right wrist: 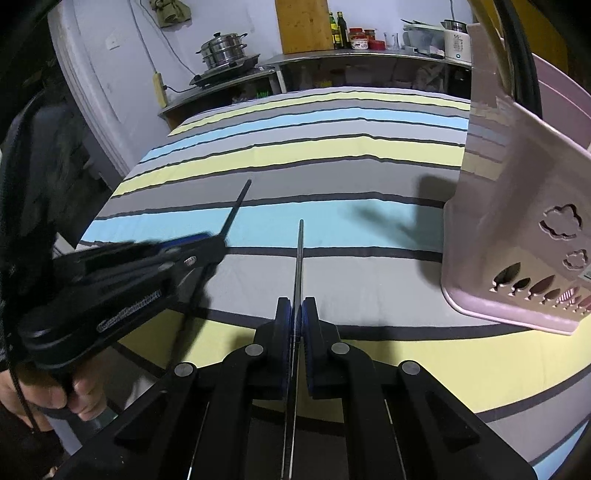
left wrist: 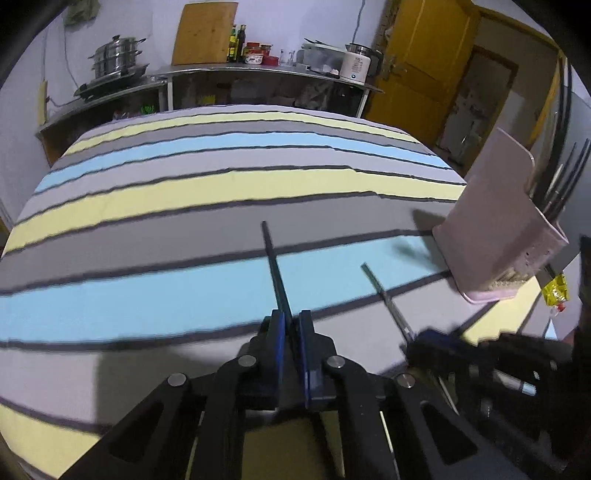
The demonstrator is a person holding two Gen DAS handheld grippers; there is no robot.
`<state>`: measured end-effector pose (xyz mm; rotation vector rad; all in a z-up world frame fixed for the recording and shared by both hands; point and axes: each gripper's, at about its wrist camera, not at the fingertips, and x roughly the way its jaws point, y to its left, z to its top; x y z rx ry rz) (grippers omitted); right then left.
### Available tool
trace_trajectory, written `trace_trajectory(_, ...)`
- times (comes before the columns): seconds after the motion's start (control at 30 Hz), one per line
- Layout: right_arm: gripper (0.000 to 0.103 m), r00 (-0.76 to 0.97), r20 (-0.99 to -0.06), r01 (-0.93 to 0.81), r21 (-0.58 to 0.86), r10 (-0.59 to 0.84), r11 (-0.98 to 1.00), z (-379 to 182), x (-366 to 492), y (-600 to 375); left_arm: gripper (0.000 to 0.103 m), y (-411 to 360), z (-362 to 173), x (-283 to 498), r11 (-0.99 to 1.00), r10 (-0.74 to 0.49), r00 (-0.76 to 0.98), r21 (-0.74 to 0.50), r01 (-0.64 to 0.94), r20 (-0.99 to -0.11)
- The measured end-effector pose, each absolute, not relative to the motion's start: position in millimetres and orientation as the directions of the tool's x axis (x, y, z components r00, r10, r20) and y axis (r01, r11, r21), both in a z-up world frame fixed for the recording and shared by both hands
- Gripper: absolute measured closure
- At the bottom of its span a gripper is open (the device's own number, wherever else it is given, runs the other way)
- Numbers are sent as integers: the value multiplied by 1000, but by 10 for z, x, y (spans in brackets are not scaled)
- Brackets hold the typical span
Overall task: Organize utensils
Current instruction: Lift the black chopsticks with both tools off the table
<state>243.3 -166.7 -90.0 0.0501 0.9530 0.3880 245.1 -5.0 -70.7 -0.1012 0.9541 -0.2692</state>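
My left gripper [left wrist: 291,317] is shut on a thin dark utensil handle [left wrist: 274,266] that points forward above the striped tablecloth [left wrist: 184,192]. My right gripper [right wrist: 298,306] is shut on a thin metal utensil handle [right wrist: 300,254] and also shows in the left wrist view [left wrist: 436,339], holding that handle [left wrist: 384,295]. The left gripper [right wrist: 207,247] shows blurred at the left of the right wrist view. A pink utensil holder [right wrist: 517,206] stands on the table to the right; in the left wrist view [left wrist: 498,221] dark forks [left wrist: 565,177] stick out of its top.
A steel counter [left wrist: 258,70] at the back carries a steamer pot [left wrist: 114,55], bottles, jars and a wooden cutting board [left wrist: 205,33]. A yellow door [left wrist: 424,51] is at the back right. A small yellow packet [left wrist: 554,291] lies beside the holder.
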Motion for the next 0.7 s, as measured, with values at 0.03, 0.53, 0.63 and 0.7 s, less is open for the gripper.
trace_trajectory(0.03,96,514,-785,-304,211,346,929,-897,2442,-1662,96,-11,-703,2418,961,-276,547,-211,179,-790)
trace_trajectory(0.53,91,504,-803,-343,151,317,927,-889,2665,-1486,96,5,-677,2451,969,-236,518,-159,190,-822)
trace_trajectory(0.63,94,507,-806,-351,131,306,927,-891,2698,-1442,94,3,-672,2501,968,-241,517,-165,189,-822)
trace_trajectory(0.7,97,507,-809,-346,126,298,930,-891,2727,-1441,94,8,-673,2538,968,-242,519,-166,189,-820)
